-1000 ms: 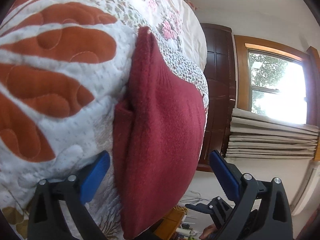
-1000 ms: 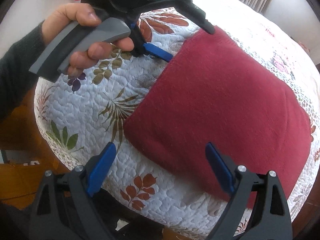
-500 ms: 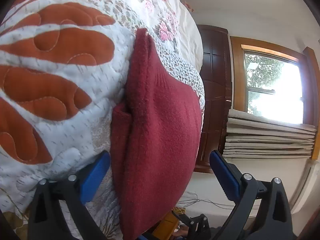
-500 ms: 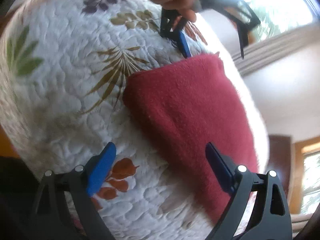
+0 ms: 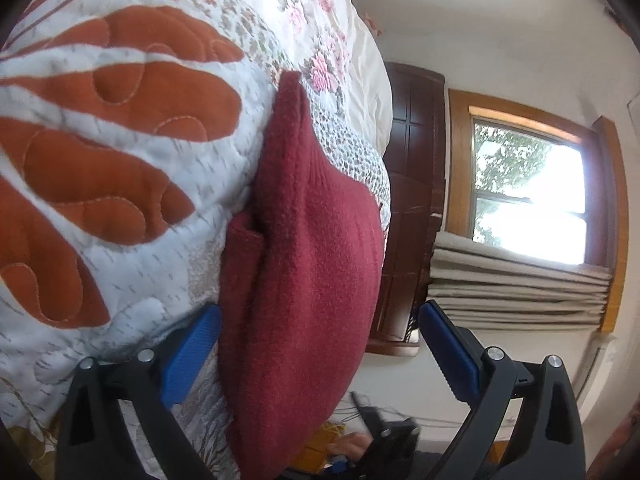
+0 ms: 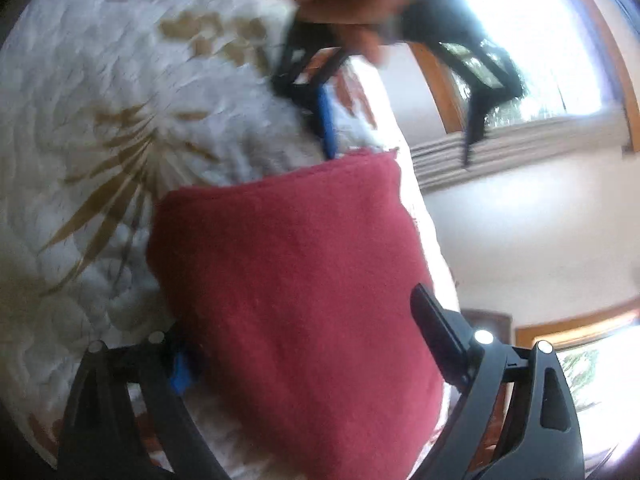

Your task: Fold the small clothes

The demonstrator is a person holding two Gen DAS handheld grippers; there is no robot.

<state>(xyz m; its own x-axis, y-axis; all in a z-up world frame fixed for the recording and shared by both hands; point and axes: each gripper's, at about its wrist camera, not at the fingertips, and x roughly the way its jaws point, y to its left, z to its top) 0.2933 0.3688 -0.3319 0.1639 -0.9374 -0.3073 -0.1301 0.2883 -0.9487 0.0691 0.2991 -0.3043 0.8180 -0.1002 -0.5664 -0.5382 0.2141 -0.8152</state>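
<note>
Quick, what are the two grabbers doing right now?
Left gripper: open, straddling the red cloth's edge.
Right gripper: open, around the red cloth.

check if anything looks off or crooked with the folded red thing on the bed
One small thing: in the left wrist view the folded dark red garment has an inner layer sticking out along its left edge, so the edges are not flush. Otherwise it lies flat on the quilt, with no damage or spill visible.
</note>
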